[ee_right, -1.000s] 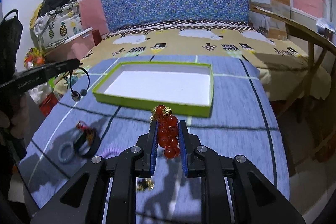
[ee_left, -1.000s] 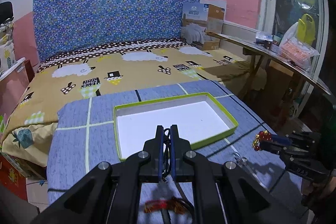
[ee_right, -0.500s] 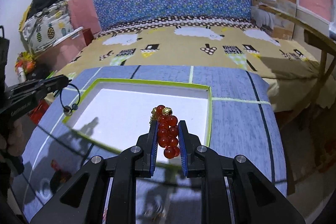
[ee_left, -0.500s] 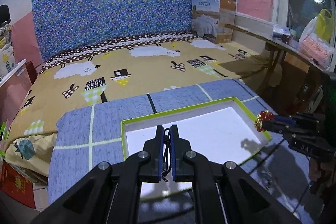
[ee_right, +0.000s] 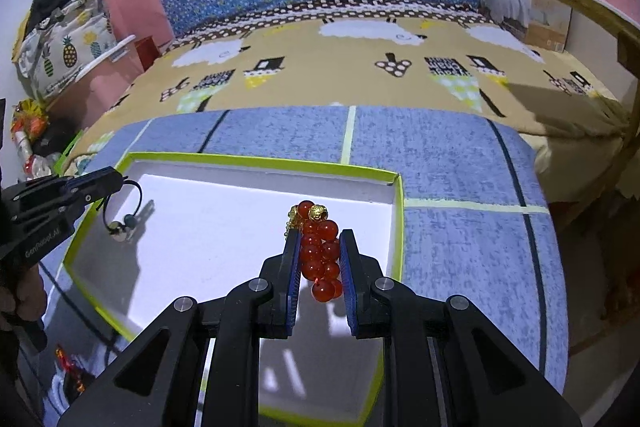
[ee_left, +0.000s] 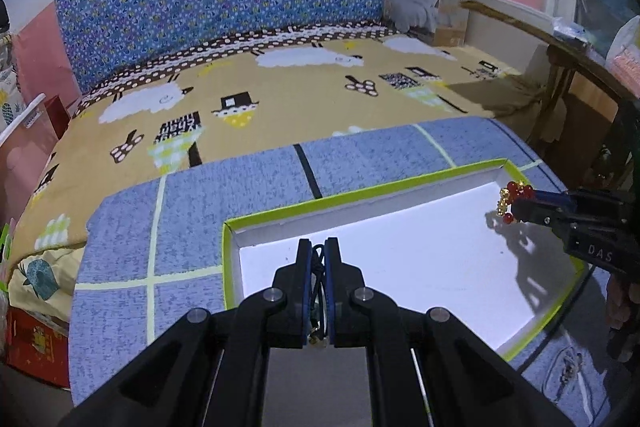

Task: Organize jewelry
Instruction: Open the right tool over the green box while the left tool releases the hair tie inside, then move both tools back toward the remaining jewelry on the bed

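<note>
A shallow white tray with a lime-green rim (ee_left: 360, 193) (ee_right: 256, 159) lies on a blue blanket. My left gripper (ee_left: 318, 251) is shut on a thin black cord bracelet (ee_left: 317, 267); it hangs over the tray's left part, and its loop with small beads shows in the right wrist view (ee_right: 124, 215). My right gripper (ee_right: 319, 247) is shut on a red bead bracelet (ee_right: 318, 251) with gold beads, held over the tray's right part. That bracelet also shows in the left wrist view (ee_left: 514, 195).
The blue blanket (ee_left: 192, 211) covers the near end of a bed with a yellow sheep-print cover (ee_left: 280, 87). Loose jewelry lies on the blanket near the tray (ee_right: 70, 375) (ee_left: 568, 373). A wooden table (ee_left: 560, 51) stands at the right.
Both grippers have moved forward from over the blanket to over the tray, still shut on their bracelets. The loose pieces on the blanket have dropped out of the middle of view.
</note>
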Motion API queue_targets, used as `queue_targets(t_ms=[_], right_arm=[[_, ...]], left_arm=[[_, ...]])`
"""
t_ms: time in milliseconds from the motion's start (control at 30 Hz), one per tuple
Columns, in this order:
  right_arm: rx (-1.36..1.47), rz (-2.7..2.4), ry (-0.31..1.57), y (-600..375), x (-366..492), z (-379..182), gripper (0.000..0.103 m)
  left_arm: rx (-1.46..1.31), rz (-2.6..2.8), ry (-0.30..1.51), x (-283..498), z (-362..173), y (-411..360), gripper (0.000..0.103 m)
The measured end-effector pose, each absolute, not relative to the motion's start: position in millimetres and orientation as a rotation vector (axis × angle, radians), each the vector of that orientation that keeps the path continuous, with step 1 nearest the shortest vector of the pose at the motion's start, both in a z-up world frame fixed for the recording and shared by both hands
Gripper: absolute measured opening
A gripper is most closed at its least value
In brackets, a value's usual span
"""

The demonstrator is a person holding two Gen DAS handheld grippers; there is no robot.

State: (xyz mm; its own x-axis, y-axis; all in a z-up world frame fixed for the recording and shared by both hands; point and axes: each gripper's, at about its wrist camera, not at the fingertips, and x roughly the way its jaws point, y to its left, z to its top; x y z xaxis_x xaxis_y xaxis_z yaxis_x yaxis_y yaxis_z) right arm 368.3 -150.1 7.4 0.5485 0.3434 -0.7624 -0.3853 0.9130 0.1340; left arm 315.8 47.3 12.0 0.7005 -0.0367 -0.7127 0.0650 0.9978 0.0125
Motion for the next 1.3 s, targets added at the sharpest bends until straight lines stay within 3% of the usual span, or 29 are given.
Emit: queue_targets(t_ms=[367,500,633,767,1300], right_arm=[[-0.055,0.408,0.924,-148.7,381.4,-4.7,0.020],[-0.050,0.404,0.915,-149.6,379.8,-3.1,0.028],[-0.027,0.409,0.900,-154.2,376.2,1.0,0.032],[-0.020,0.407,0.881,-157.1,368.2,7.0,0.040],[-0.001,0.472,0.797,-167.3,286.4,38.8,0.040]], left_arm=[[0.027,-0.032,0.870,326.3,-5.9,48.8,0.007],[0.014,-0.033,0.870,324.1,-6.3,49.8,0.008],[-0.003,-0.037,0.858,319.7,-3.0,52.4,0.029],[-0.009,-0.020,0.841,311.2,2.2,54.5,0.029],[-0.026,0.009,0.720,237.2,52.7,48.2,0.030]])
